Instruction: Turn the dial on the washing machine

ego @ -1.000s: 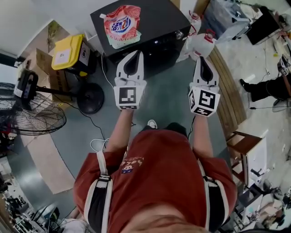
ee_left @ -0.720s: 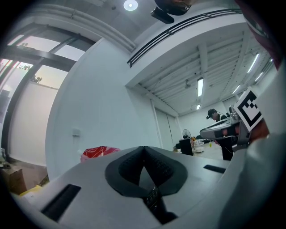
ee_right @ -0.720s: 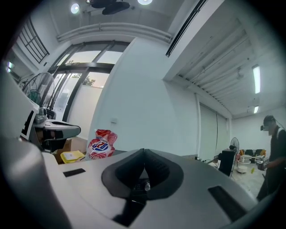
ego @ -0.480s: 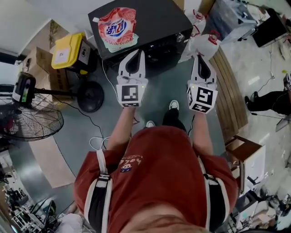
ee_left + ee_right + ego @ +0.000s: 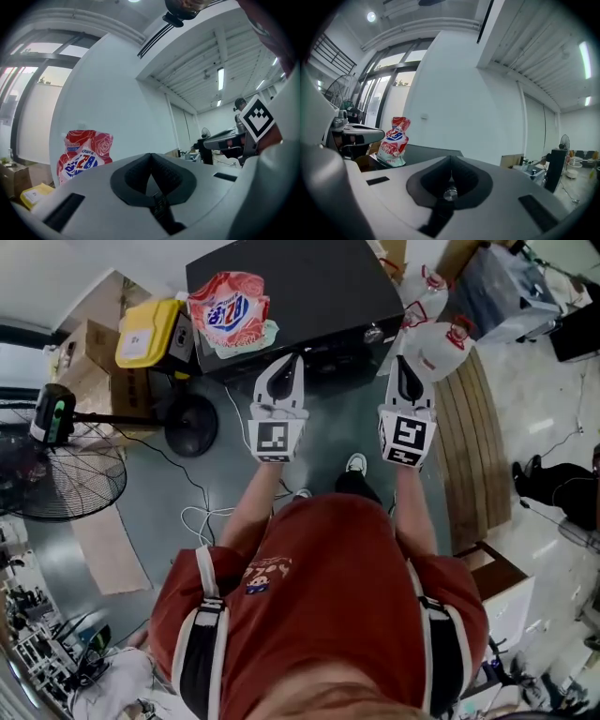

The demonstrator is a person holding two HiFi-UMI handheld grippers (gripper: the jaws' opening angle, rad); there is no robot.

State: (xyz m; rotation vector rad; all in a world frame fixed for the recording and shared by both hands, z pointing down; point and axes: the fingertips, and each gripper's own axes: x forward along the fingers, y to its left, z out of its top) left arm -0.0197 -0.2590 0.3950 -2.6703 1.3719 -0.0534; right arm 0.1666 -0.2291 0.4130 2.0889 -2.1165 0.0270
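Observation:
The black washing machine [image 5: 309, 287] stands ahead of me with a red and white detergent pouch [image 5: 228, 310] lying on its top. Its small silver dial [image 5: 373, 334] sits at the right end of the front panel. My right gripper [image 5: 403, 360] is shut and empty, a little in front of the dial and slightly to its right. In the right gripper view the dial [image 5: 450, 193] shows through the gap behind the closed tips [image 5: 451, 159]. My left gripper [image 5: 296, 358] is shut and empty before the panel's middle. In the left gripper view the pouch [image 5: 84, 157] rises beyond it.
A yellow-lidded box [image 5: 145, 334] stands left of the machine. A floor fan [image 5: 56, 474] with a round base [image 5: 192, 425] is at the left, with cables [image 5: 202, 521] on the floor. White jugs [image 5: 445, 343] and a wooden bench [image 5: 478, 446] are at the right.
Both grippers have moved forward and down toward the machine's front panel, and I have stepped closer. Both stay shut.

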